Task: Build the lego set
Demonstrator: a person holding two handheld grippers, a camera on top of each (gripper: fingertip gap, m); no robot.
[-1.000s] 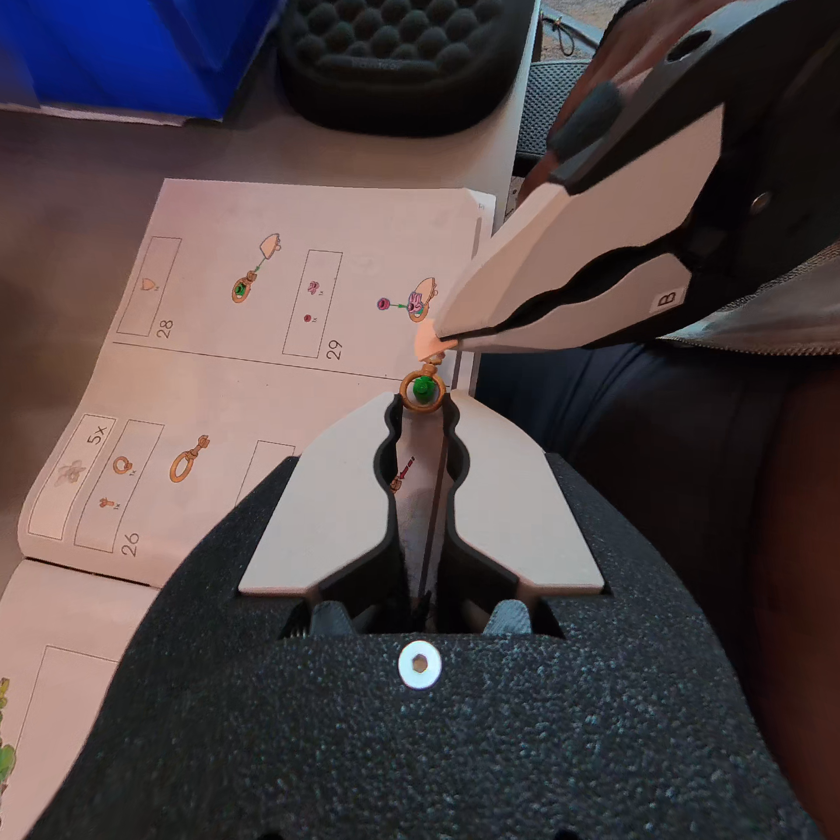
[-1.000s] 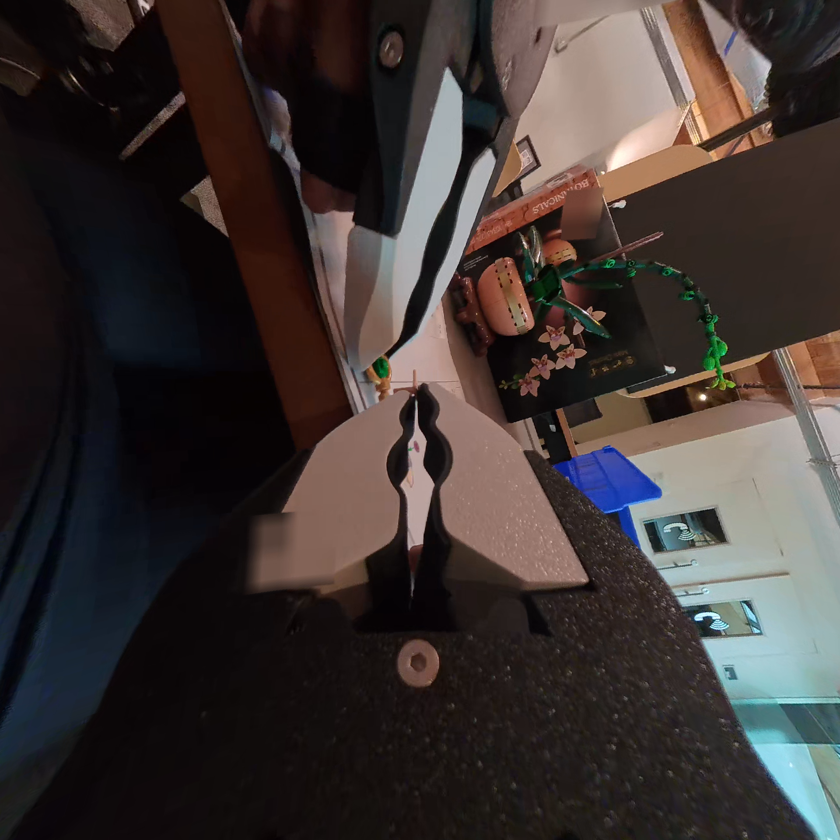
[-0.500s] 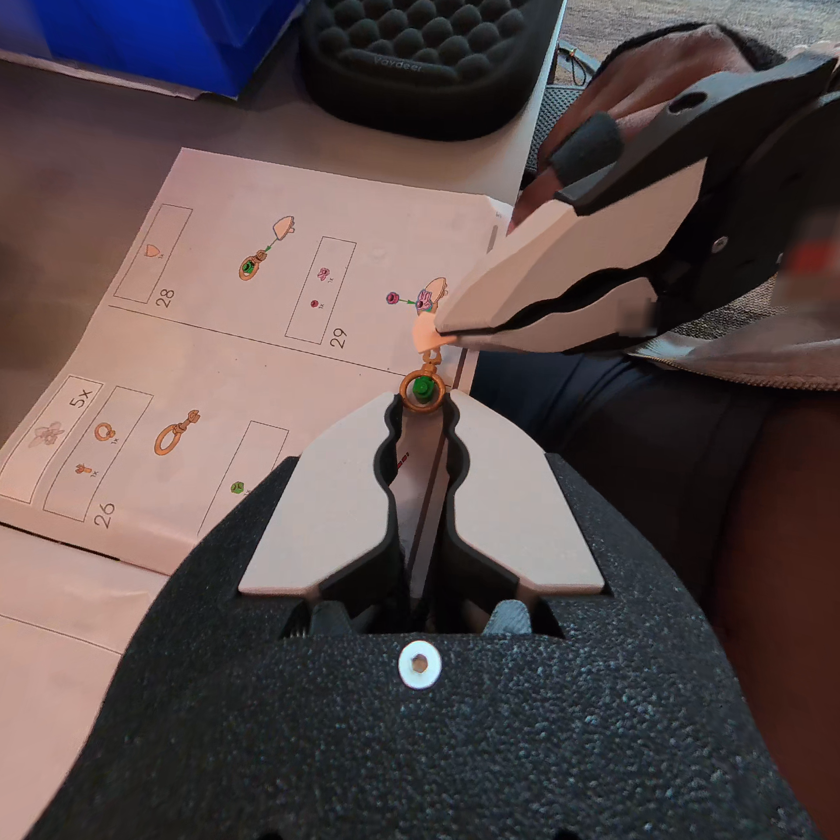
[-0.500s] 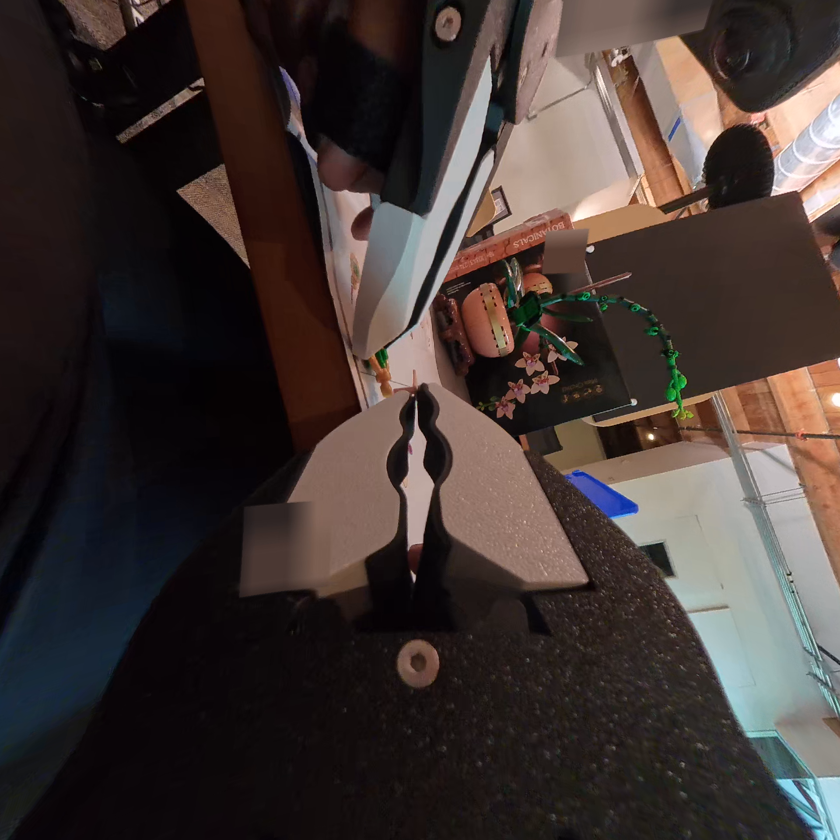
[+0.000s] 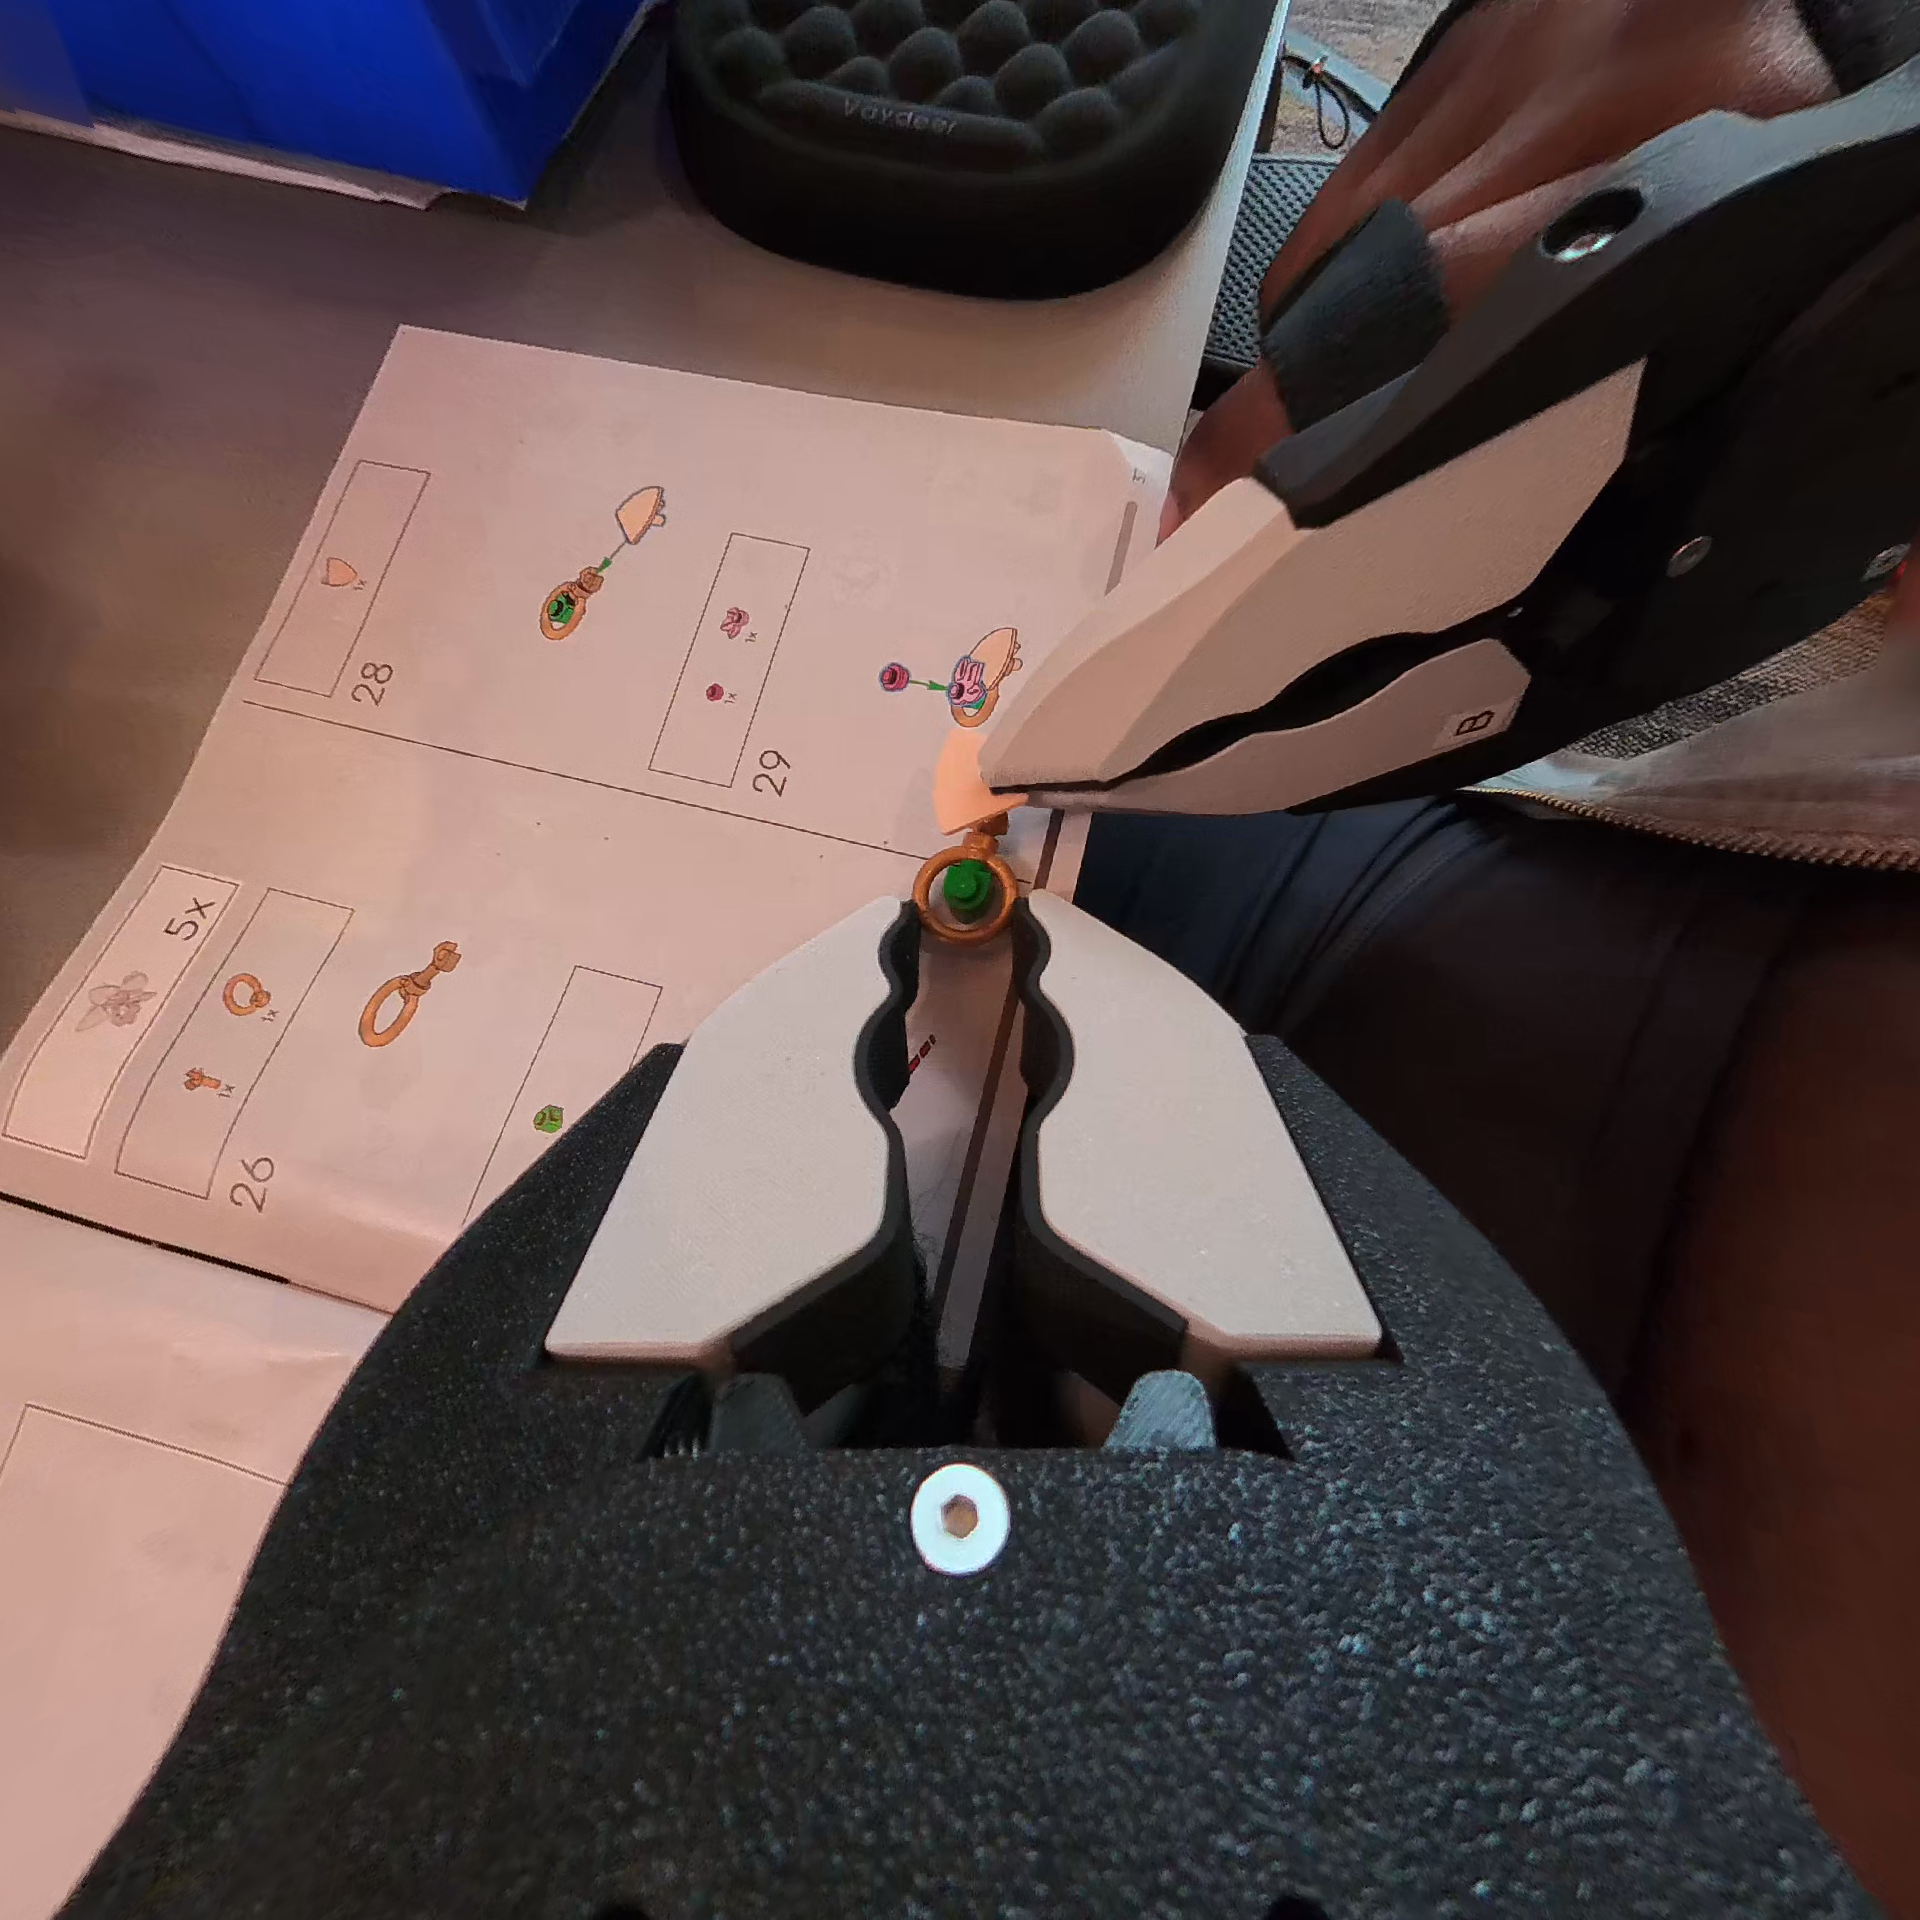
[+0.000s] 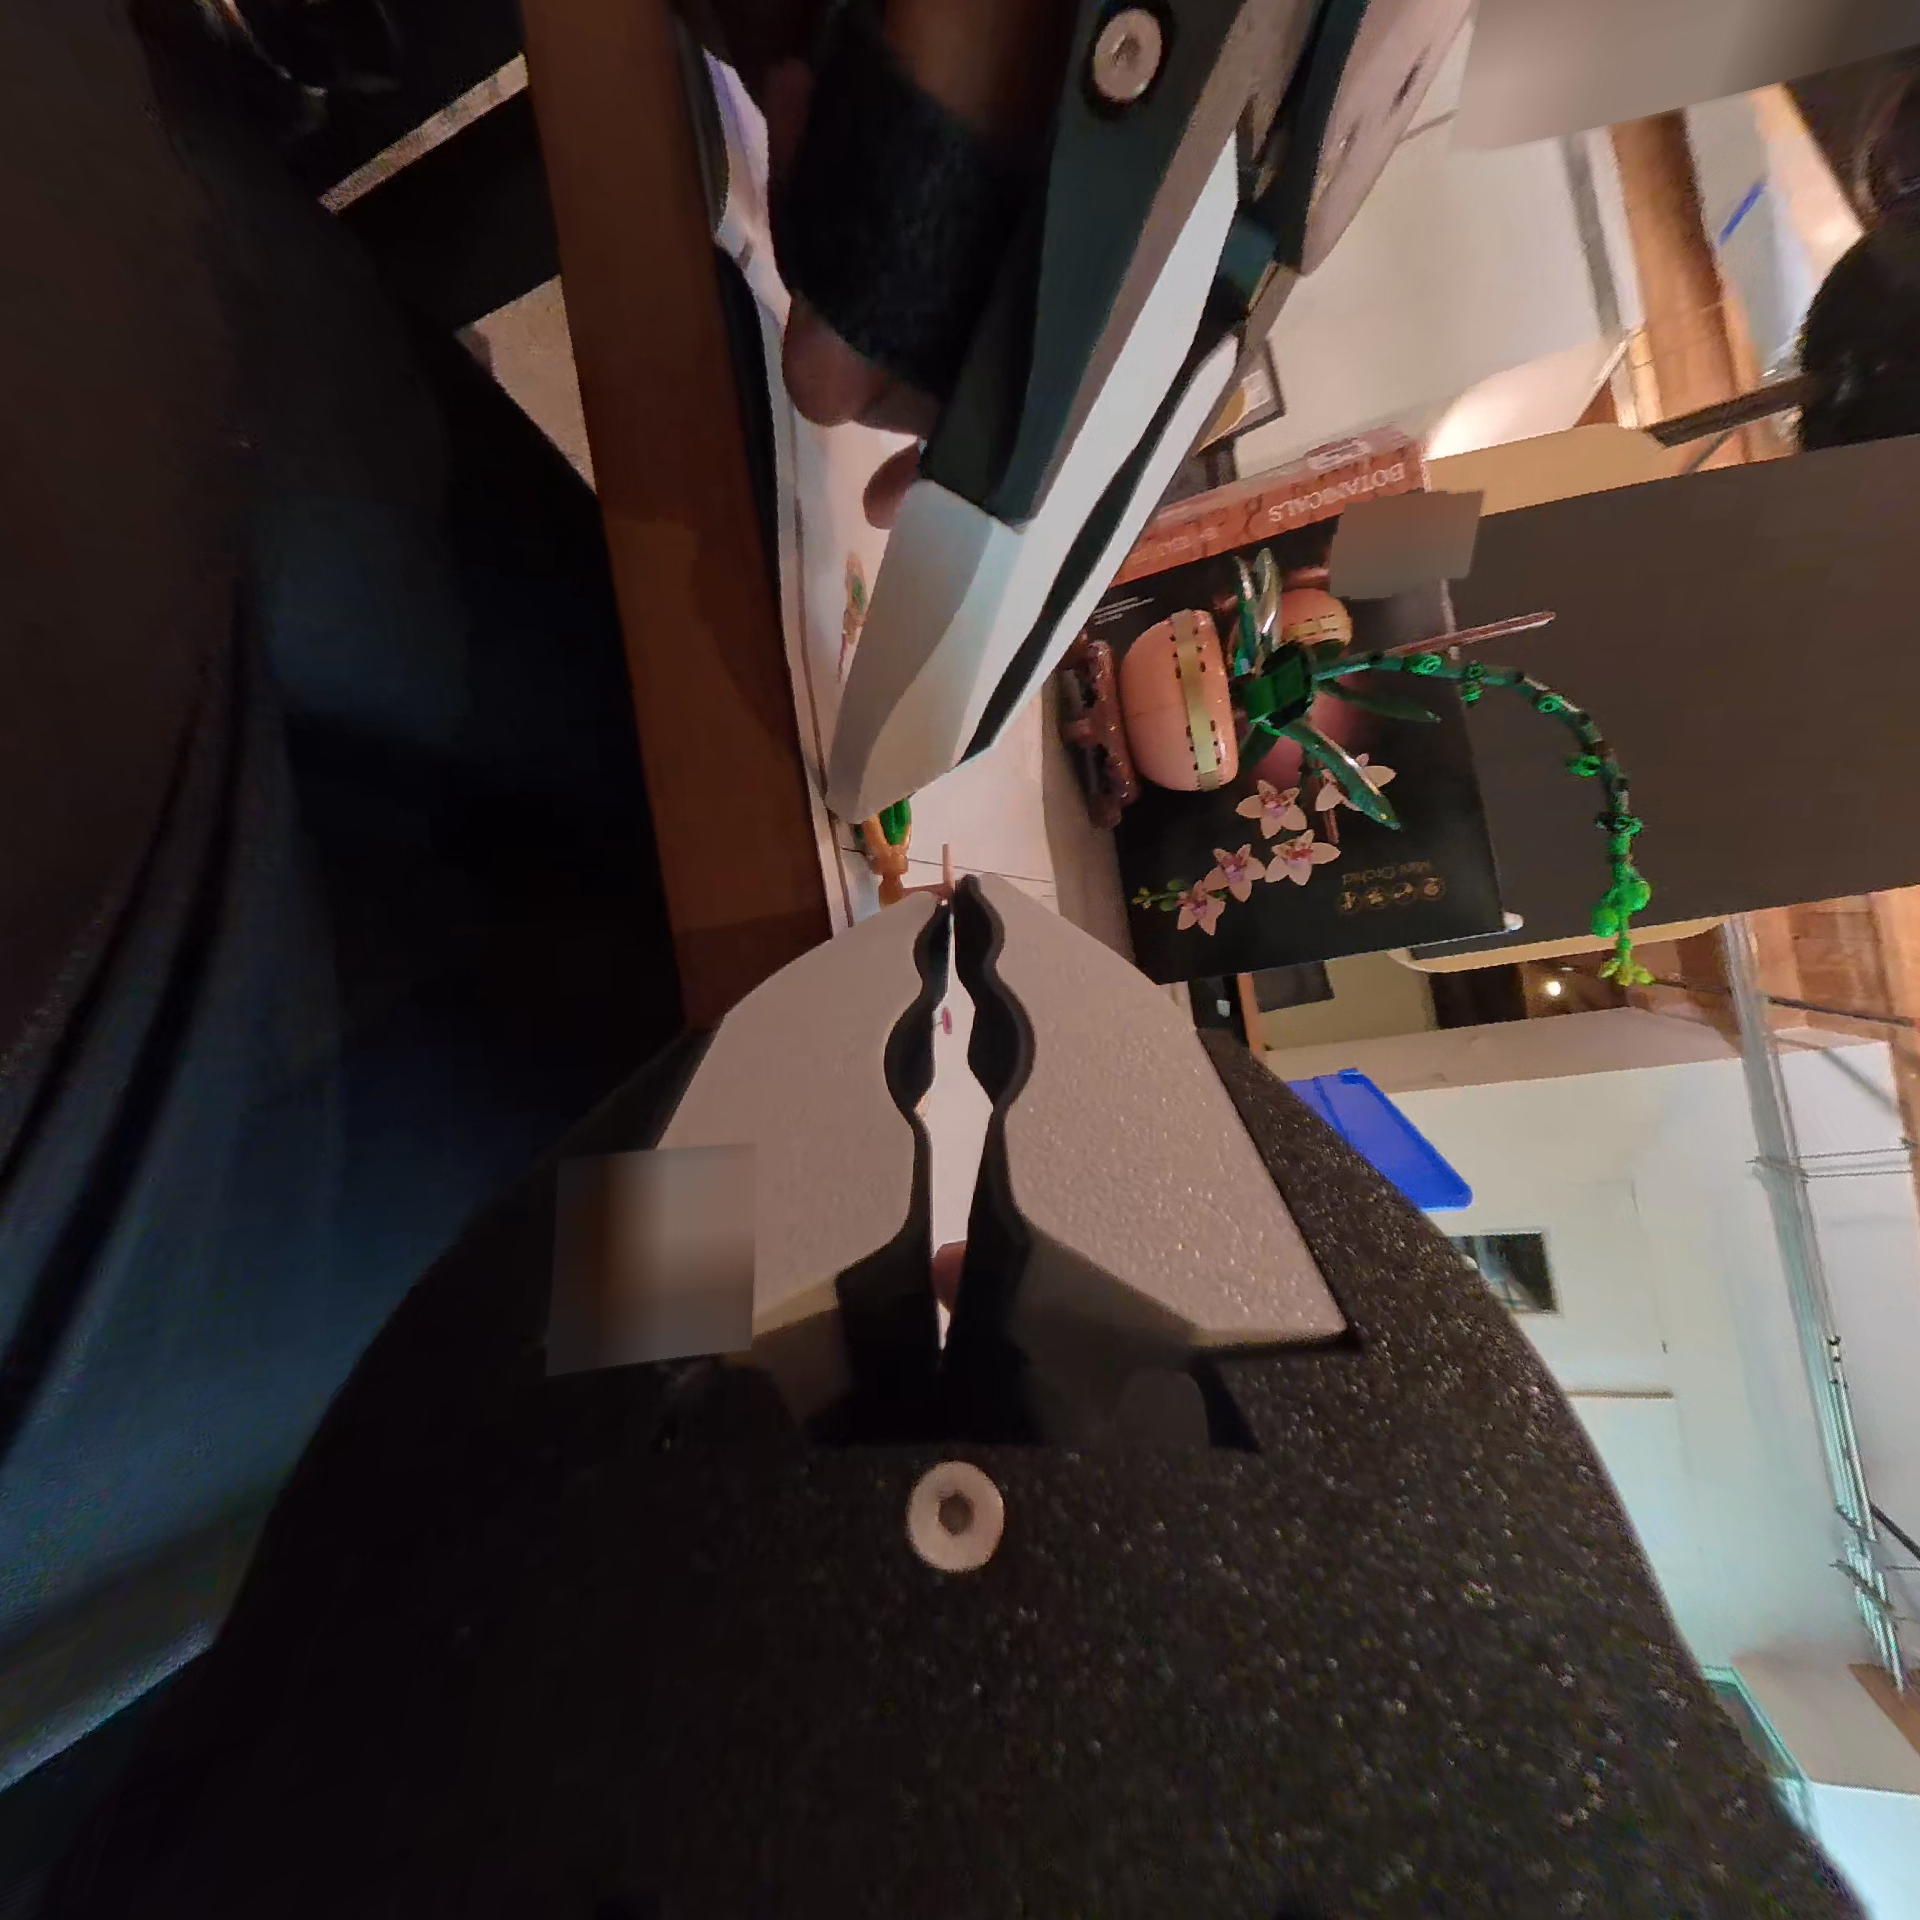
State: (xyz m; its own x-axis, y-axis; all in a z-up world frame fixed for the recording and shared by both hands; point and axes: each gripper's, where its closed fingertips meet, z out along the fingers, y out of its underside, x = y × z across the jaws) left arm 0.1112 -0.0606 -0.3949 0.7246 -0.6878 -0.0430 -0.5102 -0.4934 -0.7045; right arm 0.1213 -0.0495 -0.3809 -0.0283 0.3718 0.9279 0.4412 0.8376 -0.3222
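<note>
My left gripper [image 5: 966,916] is shut on a gold ring piece with a green stud [image 5: 964,888] in its middle, held over the table's near edge. My right gripper [image 5: 1000,795] comes in from the right and is shut on a pale peach petal piece [image 5: 956,790]. The petal touches the small stem on top of the ring. In the right wrist view my right gripper [image 6: 956,902] holds the petal edge-on [image 6: 945,862], and the left gripper [image 6: 868,802] reaches down from above with the ring [image 6: 894,831] at its tips.
An open instruction booklet [image 5: 623,748] lies on the table under both grippers. A black bumpy cushion [image 5: 935,125] and a blue bin [image 5: 312,73] stand behind it. A person's dark-trousered lap [image 5: 1507,1091] is at the right. The set's box [image 6: 1299,748] stands farther off. Left and right tips are no more than a few centimetres apart.
Both grippers keep their hold and stay tip to tip. The right gripper has tilted a little steeper and the petal has settled closer onto the ring's stem.
</note>
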